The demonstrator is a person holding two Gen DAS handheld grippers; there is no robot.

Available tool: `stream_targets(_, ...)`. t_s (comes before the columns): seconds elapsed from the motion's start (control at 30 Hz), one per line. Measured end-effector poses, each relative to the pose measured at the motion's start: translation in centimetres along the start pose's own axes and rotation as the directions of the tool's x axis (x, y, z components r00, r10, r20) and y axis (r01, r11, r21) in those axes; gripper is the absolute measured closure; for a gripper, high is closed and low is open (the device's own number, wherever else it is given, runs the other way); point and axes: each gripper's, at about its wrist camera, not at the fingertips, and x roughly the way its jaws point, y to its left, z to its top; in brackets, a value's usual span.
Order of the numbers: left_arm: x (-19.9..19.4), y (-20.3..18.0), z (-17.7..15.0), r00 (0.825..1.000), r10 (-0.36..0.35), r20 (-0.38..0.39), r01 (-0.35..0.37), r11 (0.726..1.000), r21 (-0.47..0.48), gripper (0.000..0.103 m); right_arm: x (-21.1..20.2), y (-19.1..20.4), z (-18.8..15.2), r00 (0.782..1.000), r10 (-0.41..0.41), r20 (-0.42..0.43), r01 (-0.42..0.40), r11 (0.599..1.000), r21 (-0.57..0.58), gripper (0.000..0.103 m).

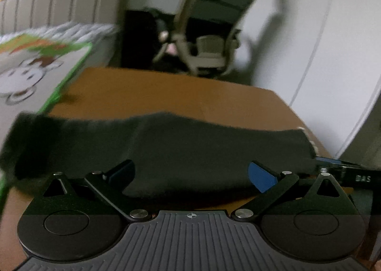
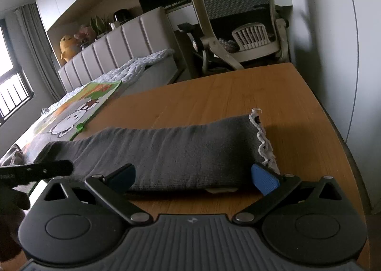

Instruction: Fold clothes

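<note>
Grey knit garment (image 2: 166,152) lies folded into a long band across the near part of the wooden table (image 2: 238,95), running left to right. Its right end shows a white frilled edge (image 2: 264,145) and a small label. Left end reaches the table's left edge, close to the cartoon-print blanket (image 2: 78,114) on the bed beside the table.

Right gripper (image 2: 193,177): fingers spread wide apart, nothing between them. Blue pads (image 2: 264,180) sit at the garment's near edge; contact with the fabric cannot be told.

Left gripper (image 1: 190,175): fingers likewise spread wide, holding nothing, positioned low over the near edge of the same garment (image 1: 166,147). Left wrist view is motion-blurred. Part of the right gripper's black body is visible at that view's right edge, near the garment's right end.

Background: office chair (image 2: 238,21) beyond the far table edge, padded grey headboard (image 2: 114,49), yellow plush toy (image 2: 67,47) on the ledge behind it
</note>
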Motion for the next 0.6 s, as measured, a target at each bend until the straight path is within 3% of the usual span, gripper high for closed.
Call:
stream_targets(0.23,2.9,-1.5,-1.5,0.999,0.015,-0.033,-0.013,0.999,0.044,0.0,-0.1,-0.4,-0.1,1.0,0.019,0.013,-0.019,1.0,0.024,0.0)
stream_targets(0.33,3.0,-2.1,-1.8,0.999,0.034,-0.032,-0.031,0.996,0.087,0.0,-0.1,-0.6,-0.1,1.0,0.026,0.017,-0.027,0.999,0.034,0.0)
stream_targets(0.6,3.0,-2.5,-2.0,0.999,0.041,-0.027,-0.038,0.995,0.088,0.0,0.2,-0.6,-0.3,0.999,0.026,0.02,-0.027,0.999,0.037,0.0)
